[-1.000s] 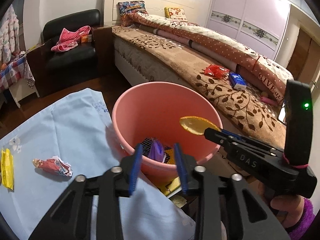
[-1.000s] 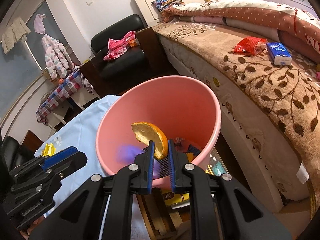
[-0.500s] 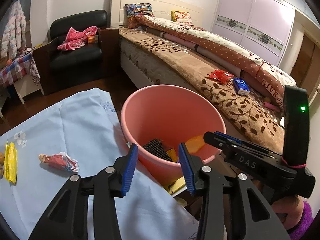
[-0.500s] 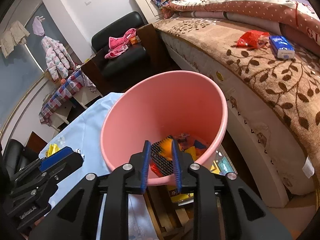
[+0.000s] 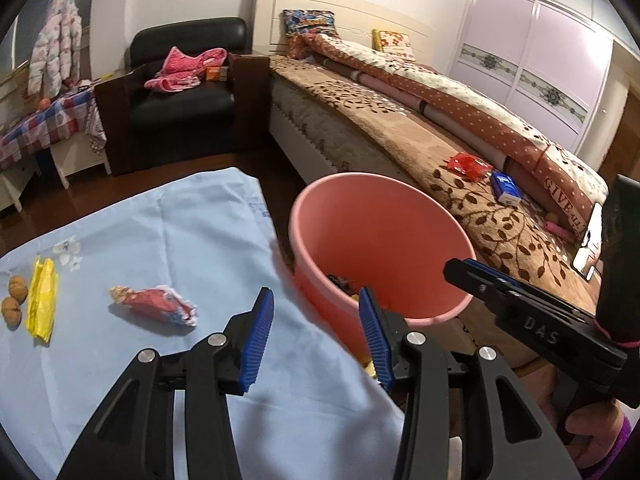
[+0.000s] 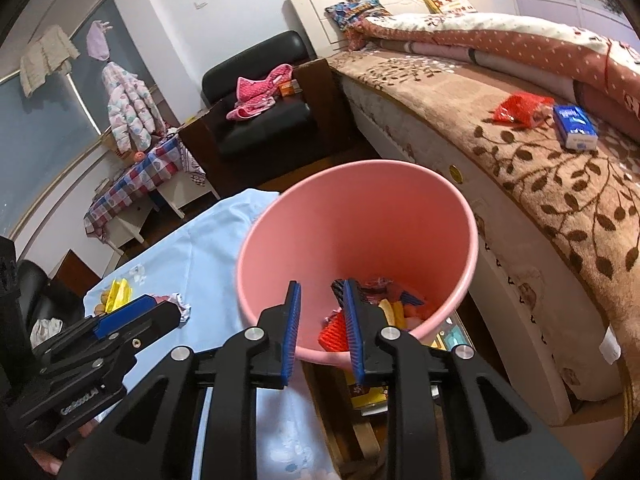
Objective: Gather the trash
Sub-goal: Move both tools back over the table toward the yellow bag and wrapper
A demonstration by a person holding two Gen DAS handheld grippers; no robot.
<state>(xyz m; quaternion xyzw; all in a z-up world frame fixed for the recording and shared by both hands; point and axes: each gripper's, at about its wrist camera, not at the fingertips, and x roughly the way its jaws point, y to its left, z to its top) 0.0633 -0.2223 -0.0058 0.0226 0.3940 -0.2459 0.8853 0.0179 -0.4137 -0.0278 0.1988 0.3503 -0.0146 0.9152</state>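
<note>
A pink bin (image 5: 384, 248) (image 6: 360, 216) stands between the table edge and the bed, with several pieces of trash in its bottom. On the light blue tablecloth (image 5: 160, 248) lie a crumpled red wrapper (image 5: 154, 304), a yellow wrapper (image 5: 42, 304) and two walnuts (image 5: 14, 300). My left gripper (image 5: 316, 312) is open and empty above the table's right edge, right of the red wrapper. My right gripper (image 6: 320, 304) is open and empty just before the bin's near rim; it also shows in the left wrist view (image 5: 460, 270).
A bed (image 5: 440, 148) with a brown leaf blanket runs along the right, carrying a red packet (image 5: 468, 166) and a blue tissue pack (image 5: 506, 188). A black armchair (image 5: 180, 92) with pink clothes stands at the back. A checked side table (image 5: 44, 120) is far left.
The right gripper opened and the orange peel it held dropped into the bin. Both grippers pulled back from the bin; the left one turned left, toward the table.
</note>
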